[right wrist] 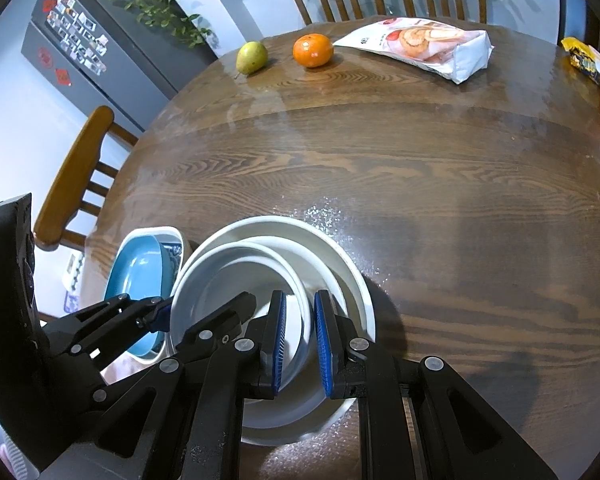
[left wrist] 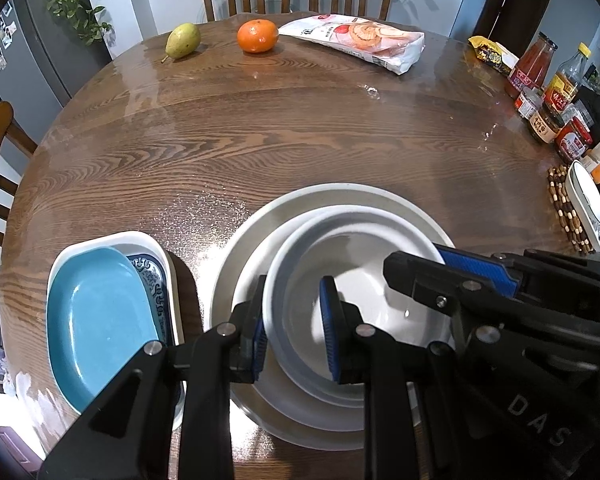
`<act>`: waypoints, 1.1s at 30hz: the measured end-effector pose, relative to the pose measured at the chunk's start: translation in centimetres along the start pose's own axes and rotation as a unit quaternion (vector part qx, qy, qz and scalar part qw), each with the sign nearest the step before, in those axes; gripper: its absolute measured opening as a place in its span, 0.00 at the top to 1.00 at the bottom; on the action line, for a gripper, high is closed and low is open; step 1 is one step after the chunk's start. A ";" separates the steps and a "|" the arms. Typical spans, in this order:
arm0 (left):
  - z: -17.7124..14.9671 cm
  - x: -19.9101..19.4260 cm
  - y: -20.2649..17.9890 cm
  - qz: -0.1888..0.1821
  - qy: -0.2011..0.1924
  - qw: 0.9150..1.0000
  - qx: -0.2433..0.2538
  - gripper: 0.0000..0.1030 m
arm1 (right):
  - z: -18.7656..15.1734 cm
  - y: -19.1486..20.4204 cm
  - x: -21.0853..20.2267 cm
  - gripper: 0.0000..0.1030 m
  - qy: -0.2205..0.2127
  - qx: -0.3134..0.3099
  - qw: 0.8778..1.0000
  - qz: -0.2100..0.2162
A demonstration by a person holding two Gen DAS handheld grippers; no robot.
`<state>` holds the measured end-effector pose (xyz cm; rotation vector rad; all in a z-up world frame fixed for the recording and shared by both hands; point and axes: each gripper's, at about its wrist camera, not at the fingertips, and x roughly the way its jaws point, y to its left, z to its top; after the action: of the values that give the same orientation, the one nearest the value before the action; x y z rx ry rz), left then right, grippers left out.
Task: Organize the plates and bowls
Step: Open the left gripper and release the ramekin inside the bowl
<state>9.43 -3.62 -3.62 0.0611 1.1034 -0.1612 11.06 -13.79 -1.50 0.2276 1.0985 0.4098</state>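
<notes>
A white bowl (left wrist: pixel 364 280) sits nested in a wider white dish, which sits on a large white plate (left wrist: pixel 340 194) at the table's near edge. My left gripper (left wrist: pixel 294 328) is open and straddles the bowl's left rim, one finger outside and one inside. My right gripper (right wrist: pixel 300 344) is open and straddles the bowl's (right wrist: pixel 236 280) right rim; it also shows in the left wrist view (left wrist: pixel 460 276). To the left a blue oval dish (left wrist: pixel 96 320) lies in a white rectangular dish (left wrist: pixel 140 238) with a blue pattern.
On the round wooden table (left wrist: pixel 260 140) far side lie a pear (left wrist: pixel 183 40), an orange (left wrist: pixel 257 35) and a snack bag (left wrist: pixel 360 40). Sauce bottles and jars (left wrist: pixel 548 92) and a white dish on a beaded mat (left wrist: pixel 590 208) stand at the right edge. Chairs surround the table.
</notes>
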 end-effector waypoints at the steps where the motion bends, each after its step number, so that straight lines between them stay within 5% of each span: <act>1: 0.0 0.0 0.0 0.000 0.000 1.000 0.000 0.80 | 0.0 0.0 0.0 0.83 0.000 0.001 1.000 0.000; 33: 0.0 -2.3 0.3 0.003 -0.039 0.999 0.000 0.72 | -0.1 0.6 -2.0 0.83 -0.028 -0.004 1.000 -0.003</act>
<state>8.45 -3.15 -1.60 0.0580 1.0257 -0.1562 10.02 -14.11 0.29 0.2268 1.0426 0.4005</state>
